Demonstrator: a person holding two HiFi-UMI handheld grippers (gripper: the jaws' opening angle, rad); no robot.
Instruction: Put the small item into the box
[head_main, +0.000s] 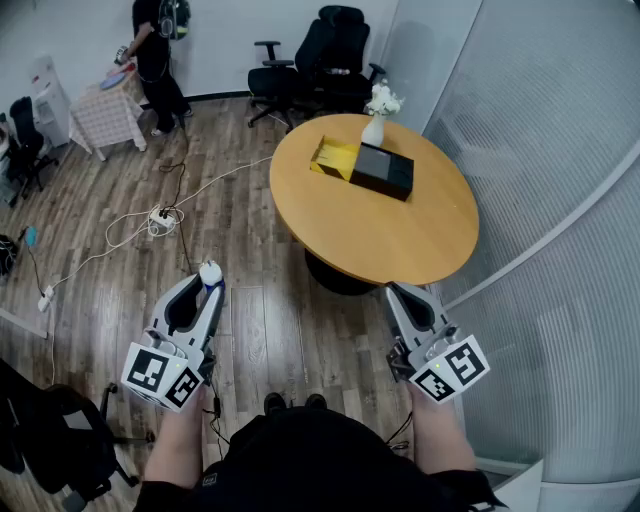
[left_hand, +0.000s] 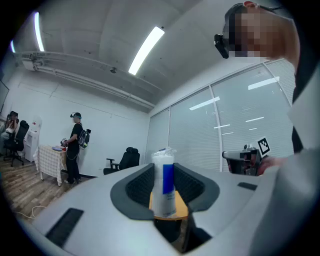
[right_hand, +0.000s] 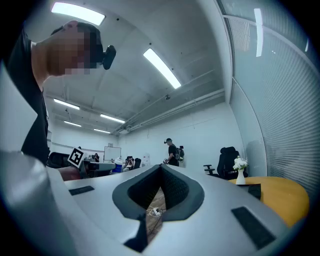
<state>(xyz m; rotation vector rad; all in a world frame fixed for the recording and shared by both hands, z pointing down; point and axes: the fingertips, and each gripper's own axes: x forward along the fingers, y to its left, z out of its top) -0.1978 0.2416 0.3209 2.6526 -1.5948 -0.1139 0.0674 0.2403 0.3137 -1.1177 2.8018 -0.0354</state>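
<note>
A small white packet with a blue stripe (left_hand: 163, 190) stands upright between the jaws of my left gripper (left_hand: 164, 175), which is shut on it. In the head view the packet (head_main: 210, 270) shows at the tip of the left gripper (head_main: 209, 283), held over the wooden floor short of the round wooden table (head_main: 400, 235). A black box (head_main: 382, 171) with an open yellow flap (head_main: 334, 157) lies on the table's far side. My right gripper (head_main: 399, 294) hangs near the table's front edge; its jaws (right_hand: 161, 168) meet at the tips with nothing held.
A white vase with flowers (head_main: 375, 125) stands just behind the box. Black office chairs (head_main: 320, 60) are beyond the table. A power strip with white cables (head_main: 160, 220) lies on the floor. A person (head_main: 155, 55) stands by a cloth-covered table (head_main: 105, 110). A curved glass wall (head_main: 560, 200) runs along the right.
</note>
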